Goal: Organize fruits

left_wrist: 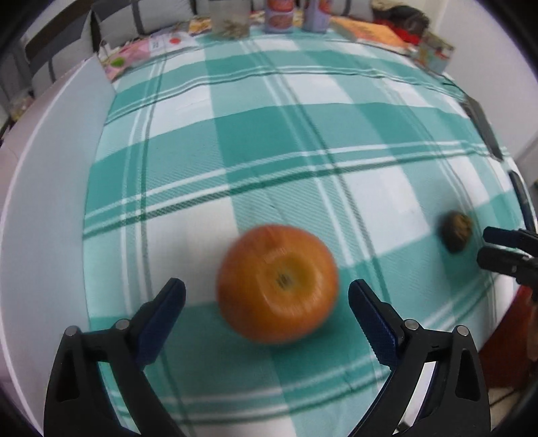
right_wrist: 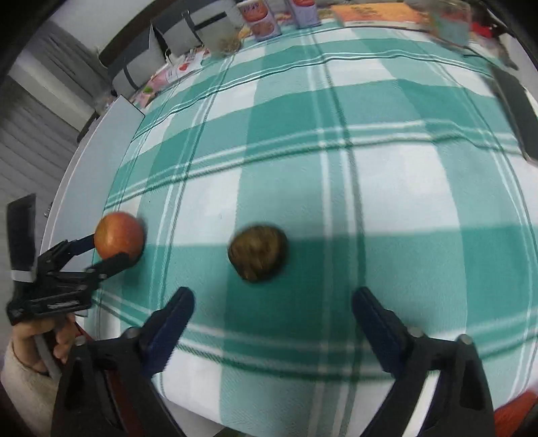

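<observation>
On the table (left_wrist: 50,188), which wears a green and white checked cloth (left_wrist: 269,141), two fruits lie well apart — a round orange-red one that looks like an apple (left_wrist: 277,284), and a small brown fuzzy one that looks like a kiwi (right_wrist: 257,252). The left gripper (left_wrist: 267,302) points down at the apple with its fingers (left_wrist: 161,322) spread wide, one on each side, and they do not touch it. The right gripper (right_wrist: 272,317) points down at the kiwi with its fingers (right_wrist: 169,327) wide too, and the kiwi sits just past the tips, not between them. Both fruits look blurry. I think the step now is to get each fruit ready for a grab. To do it well, each gripper should come down until the fruit sits in the middle of the fingers, then squeeze slowly. The apple is round and could roll away, so both sides should touch it together. The kiwi is soft, so a gentle squeeze is best. The cloth is flat and mostly bare here. At the far end stand some printed cartons (left_wrist: 279,13), books (left_wrist: 370,30) and bits of paper, with grey cushions (left_wrist: 148,16) behind — and a sleeve and hand (right_wrist: 37,346) show at the left gripper's handle.
</observation>
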Available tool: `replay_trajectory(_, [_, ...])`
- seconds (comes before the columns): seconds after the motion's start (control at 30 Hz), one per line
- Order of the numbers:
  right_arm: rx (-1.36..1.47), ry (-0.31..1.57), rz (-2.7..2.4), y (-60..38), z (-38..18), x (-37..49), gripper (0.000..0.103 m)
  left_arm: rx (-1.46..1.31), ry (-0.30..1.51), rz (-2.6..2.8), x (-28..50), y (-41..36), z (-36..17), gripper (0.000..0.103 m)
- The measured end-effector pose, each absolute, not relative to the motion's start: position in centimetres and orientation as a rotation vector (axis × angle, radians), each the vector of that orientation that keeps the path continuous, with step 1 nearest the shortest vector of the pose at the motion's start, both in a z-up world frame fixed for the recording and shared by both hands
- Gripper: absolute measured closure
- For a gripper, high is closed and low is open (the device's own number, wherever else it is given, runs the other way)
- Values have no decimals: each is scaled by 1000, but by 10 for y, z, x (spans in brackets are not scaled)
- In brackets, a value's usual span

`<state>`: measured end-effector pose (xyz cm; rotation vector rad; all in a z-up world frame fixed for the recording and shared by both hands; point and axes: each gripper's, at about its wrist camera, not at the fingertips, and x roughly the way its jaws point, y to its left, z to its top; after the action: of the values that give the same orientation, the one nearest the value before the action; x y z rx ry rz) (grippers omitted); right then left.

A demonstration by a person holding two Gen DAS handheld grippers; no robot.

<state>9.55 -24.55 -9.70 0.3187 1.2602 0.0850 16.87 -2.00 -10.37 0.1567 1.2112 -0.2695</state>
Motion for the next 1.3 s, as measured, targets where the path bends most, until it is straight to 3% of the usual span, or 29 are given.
replay_trajectory(0.17, [249,1378,72,-228,-105,134,31,144,1251,-268,177,-16,-106,8])
replay_trajectory(0.23, [224,1419,61,-223,-110,141,36,131,1272,-290,179,-17,-108,25])
replay_trajectory(0.3, [179,1445,46,-215,-113,146,39,82,1307,-316,180,-16,-110,32])
replay_trajectory(0.43, [95,1468,15,-205,-114,150,60,98,1295,-302,178,-21,-108,32])
replay_trajectory(0.7, [182,1427,87,-201,-84,149,60,-56,1252,-302,171,10,-82,33])
replay_trajectory(0.9, [140,1304,239,-142,-17,170,60,-267,1126,-364,154,74,7,33])
replay_trajectory(1.07, [64,1174,470,-28,40,201,60,-297,992,-250,159,161,76,33])
replay_trajectory(1.17, [4,1138,586,41,51,212,60,-305,993,-106,174,220,71,33])
replay_trajectory(1.3, [-105,1136,703,128,36,226,60,-318,1077,95,206,287,16,33])
